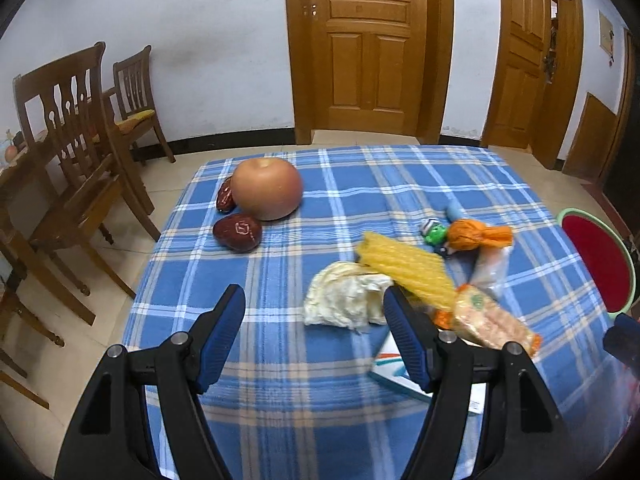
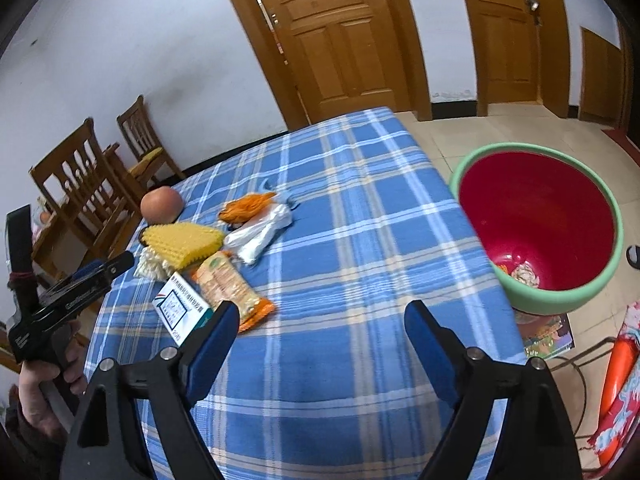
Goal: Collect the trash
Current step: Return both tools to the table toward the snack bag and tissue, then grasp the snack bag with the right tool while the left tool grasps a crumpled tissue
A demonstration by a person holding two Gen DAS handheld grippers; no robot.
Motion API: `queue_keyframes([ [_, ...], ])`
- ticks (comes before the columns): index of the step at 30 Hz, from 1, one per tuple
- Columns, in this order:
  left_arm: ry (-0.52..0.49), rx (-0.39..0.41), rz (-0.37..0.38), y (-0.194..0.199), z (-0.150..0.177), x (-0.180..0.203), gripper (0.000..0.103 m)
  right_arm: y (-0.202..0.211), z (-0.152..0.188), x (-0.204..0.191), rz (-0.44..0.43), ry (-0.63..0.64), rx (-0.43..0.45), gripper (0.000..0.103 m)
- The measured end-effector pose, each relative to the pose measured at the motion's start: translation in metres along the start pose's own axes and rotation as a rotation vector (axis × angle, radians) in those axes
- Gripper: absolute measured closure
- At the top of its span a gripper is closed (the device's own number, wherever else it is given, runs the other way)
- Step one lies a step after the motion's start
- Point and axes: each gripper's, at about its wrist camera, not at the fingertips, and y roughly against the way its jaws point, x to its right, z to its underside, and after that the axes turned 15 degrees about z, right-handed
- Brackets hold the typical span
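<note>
A: Left claw first?

B: Left gripper (image 1: 314, 318) is hanging wide apart over the blue plaid tablecloth (image 1: 280, 360) at lower centre of the left wrist view, holding nothing. Its right finger is sitting just beside the crumpled white tissue wad (image 1: 346, 300).

A: Trash pile?

B: Clustering right of centre in that view. The yellow ribbed foam sheet (image 1: 404, 270) is overlapping the tissue's upper edge. The orange snack wrapper with pale crackers (image 1: 490, 318) is lying lower right of it, the white and teal cardboard box (image 1: 390, 364) is partly hiding behind the finger. The orange mesh net bundle (image 1: 476, 236) and clear plastic bag (image 1: 490, 268) are sitting further up, with a small green wrapper (image 1: 434, 234) just beside the net.

A: Non-trash?

B: The round tan apple (image 1: 267, 189) and 2 dark red jujubes (image 1: 238, 233) are sitting upper left on the cloth, well apart from the pile.

A: Right claw?

B: Right gripper (image 2: 320, 326) is also spread wide, gripping nothing, hovering over bare cloth at lower centre of the right wrist view. The box (image 2: 182, 310) is just beside its left finger.

A: Bin?

B: The red bucket with pale green rim (image 2: 600, 284) is standing off the table's right edge, with a few scraps at its bottom. It's showing at the right edge of the left view too.

A: Background?

B: Brown wooden chairs (image 1: 76, 120) at left, wooden doors (image 1: 368, 40) at top.
</note>
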Motion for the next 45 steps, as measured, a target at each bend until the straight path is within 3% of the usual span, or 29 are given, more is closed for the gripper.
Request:
queue_keyframes([
  [6,-0.018,-0.037,0.012,-0.018,0.003,-0.007,0.032,-0.008,-0.004,-0.019,-0.007,0.05,-0.013,0.016],
  [13,0.028,-0.07,0.054,-0.039,0.004,-0.012,0.032,-0.021,-0.008,-0.037,-0.007,0.101,-0.043,0.016],
  [14,0.038,-0.078,0.064,-0.042,0.005,-0.014,0.035,-0.023,-0.009,-0.041,-0.006,0.113,-0.046,0.016],
  [16,0.06,-0.091,0.08,-0.047,0.006,-0.017,0.05,-0.027,-0.011,-0.047,-0.005,0.13,-0.049,0.016],
  [18,0.091,-0.1,0.108,-0.051,0.007,-0.021,0.071,-0.032,-0.012,-0.052,-0.01,0.141,-0.054,0.016],
  [24,0.138,-0.079,0.169,-0.04,0.01,-0.031,0.086,-0.046,-0.011,-0.066,-0.026,0.177,-0.085,0.016],
  [36,0.148,-0.032,0.229,-0.004,0.021,-0.028,0.09,-0.064,-0.008,-0.087,0.017,0.236,-0.094,0.016],
  [45,0.17,-0.019,0.249,0.011,0.027,-0.027,0.09,-0.071,-0.012,-0.092,0.011,0.194,-0.086,0.016],
])
